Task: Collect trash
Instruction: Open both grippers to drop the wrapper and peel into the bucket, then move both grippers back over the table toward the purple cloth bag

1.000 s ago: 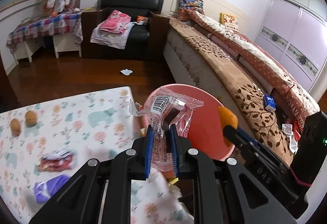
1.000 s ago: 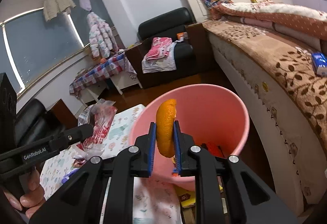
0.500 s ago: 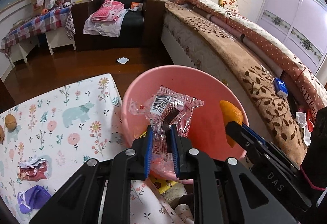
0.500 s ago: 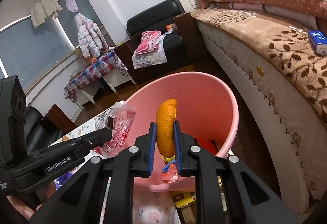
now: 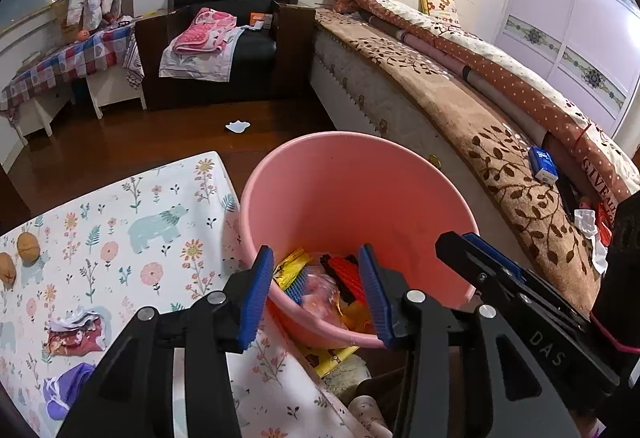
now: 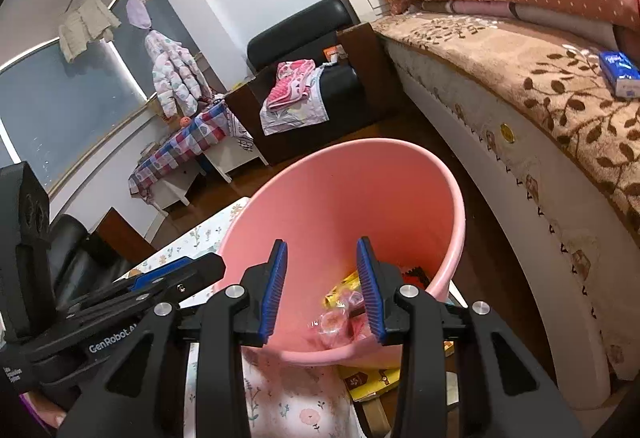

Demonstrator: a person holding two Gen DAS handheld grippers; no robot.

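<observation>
A pink bucket (image 5: 360, 182) (image 6: 340, 190) stands by the table's corner, with wrappers (image 5: 320, 278) (image 6: 340, 318) lying in its bottom. My left gripper (image 5: 316, 290) hovers over the bucket's near rim, its jaws opening with nothing between them. My right gripper (image 6: 322, 288) hangs over the same rim, jaws opening and empty. In the left wrist view the right gripper (image 5: 480, 258) reaches in from the right. On the floral tablecloth (image 5: 160, 222) lie a red wrapper (image 5: 74, 338), a purple wrapper (image 5: 64, 390) and two walnuts (image 5: 28, 246).
A bed (image 5: 460, 110) with a brown blanket runs along the right, close to the bucket. A black armchair (image 5: 236, 38) with clothes stands at the back. A white scrap (image 5: 237, 126) lies on the wooden floor. Yellow packaging (image 6: 372, 378) lies under the bucket's near side.
Both grippers opened over the bucket. The clear snack wrapper left the left gripper and the orange peel left the right one; both now lie out of the jaws, down in the bucket.
</observation>
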